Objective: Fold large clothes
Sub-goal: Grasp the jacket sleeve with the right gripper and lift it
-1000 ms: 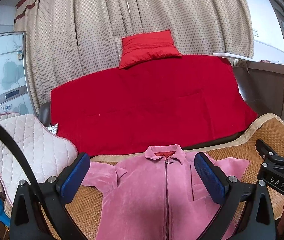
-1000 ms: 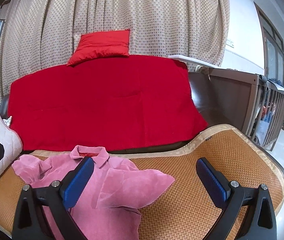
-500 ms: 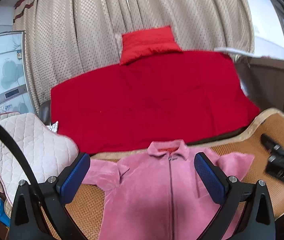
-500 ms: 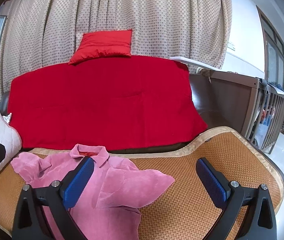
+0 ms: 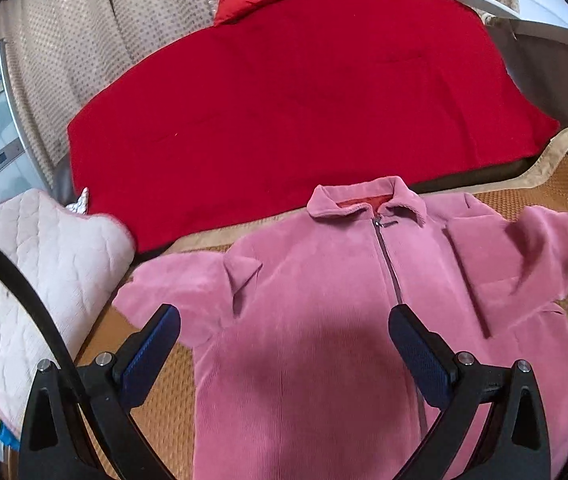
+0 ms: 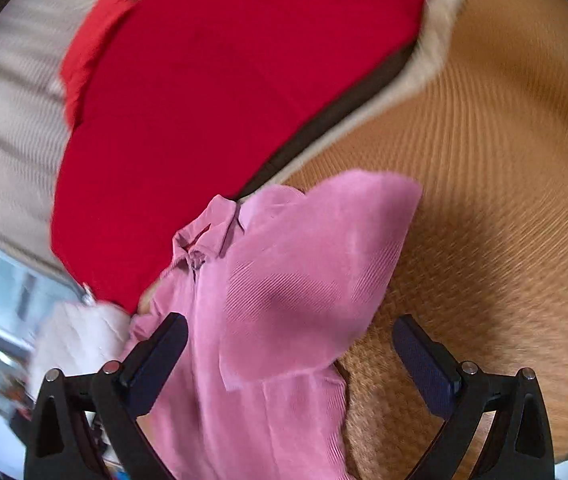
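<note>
Both grippers hover above the pink jacket (image 5: 323, 320), fingers spread wide and empty: the left gripper (image 5: 284, 344) level, the right gripper (image 6: 289, 354) rolled sideways, jacket sleeve (image 6: 311, 272) between its fingers.

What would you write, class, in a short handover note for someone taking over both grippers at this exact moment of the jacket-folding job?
Left gripper: open, empty, above the jacket's chest.
Right gripper: open, empty, over the jacket's sleeve on that side; its view is tilted and blurred.
Jacket: pink, zipped, front up, collar toward the red blanket, lying on the woven mat. Both sleeves are bunched near the shoulders.
Done: jacket laid out.
Left: no body fold shows yet; grasp it, fold sleeves and body.
</note>
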Tool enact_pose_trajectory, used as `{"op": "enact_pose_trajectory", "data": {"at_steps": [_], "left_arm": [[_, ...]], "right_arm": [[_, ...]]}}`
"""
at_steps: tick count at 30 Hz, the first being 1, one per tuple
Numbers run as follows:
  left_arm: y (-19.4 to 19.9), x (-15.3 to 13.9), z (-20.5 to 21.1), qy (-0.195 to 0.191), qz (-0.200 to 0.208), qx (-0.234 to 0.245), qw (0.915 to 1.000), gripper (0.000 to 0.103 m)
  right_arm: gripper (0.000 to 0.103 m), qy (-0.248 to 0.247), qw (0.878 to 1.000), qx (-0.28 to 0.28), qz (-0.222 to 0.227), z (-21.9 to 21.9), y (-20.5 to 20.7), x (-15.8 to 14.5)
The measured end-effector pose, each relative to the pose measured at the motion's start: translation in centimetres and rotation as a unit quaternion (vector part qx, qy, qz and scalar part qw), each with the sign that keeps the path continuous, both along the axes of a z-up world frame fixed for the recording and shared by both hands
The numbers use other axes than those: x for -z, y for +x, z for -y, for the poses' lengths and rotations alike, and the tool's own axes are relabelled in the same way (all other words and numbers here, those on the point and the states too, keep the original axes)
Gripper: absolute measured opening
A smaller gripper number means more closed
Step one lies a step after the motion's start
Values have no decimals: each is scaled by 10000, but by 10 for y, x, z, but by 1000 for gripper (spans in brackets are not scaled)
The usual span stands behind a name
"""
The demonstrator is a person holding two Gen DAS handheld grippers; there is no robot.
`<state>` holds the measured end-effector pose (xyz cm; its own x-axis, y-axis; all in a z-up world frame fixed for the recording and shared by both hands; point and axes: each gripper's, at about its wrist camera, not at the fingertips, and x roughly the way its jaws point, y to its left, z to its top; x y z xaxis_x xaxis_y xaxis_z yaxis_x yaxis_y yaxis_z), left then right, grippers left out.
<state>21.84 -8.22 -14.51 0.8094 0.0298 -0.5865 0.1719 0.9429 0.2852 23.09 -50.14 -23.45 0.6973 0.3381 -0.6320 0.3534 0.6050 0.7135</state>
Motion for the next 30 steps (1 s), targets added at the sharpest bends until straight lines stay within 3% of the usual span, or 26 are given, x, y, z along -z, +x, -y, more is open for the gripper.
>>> {"op": "enact_pose_trajectory", "data": {"at_steps": [6,9,11,12,14,17,22,26,30], "left_arm": [[8,17,-7,-166,127,113,9997,103],[15,22,-10,-100,29,93,9999,103],[17,22,-15,-132,52,39,9999,103],[19,21,-19,-155,53,-7,9999,103],[22,18,-27,-234,70,-85,9997,103],[23,13,-42,-295,201,-293,9989,103],[21,8,-67,-390,326,-549,9972,103],[21,7,-85,-379,353,-747,9959,103],[23,8,-106,-416,371,-975,9937,103]], "right_arm": [[103,661,9963,410,-371,16,20,41],[95,472,9969,557,-285,15,32,39],[70,370,9974,526,-317,14,43,38],[64,336,9974,517,-379,11,48,40],[26,329,9977,468,-366,4,53,42],[19,-171,9990,368,-161,-15,58,26],[16,-971,9924,-194,728,-62,64,-15],[16,-973,9809,-1028,1337,-112,72,-32],[16,-636,9644,-2182,1355,-167,76,-24]]}}
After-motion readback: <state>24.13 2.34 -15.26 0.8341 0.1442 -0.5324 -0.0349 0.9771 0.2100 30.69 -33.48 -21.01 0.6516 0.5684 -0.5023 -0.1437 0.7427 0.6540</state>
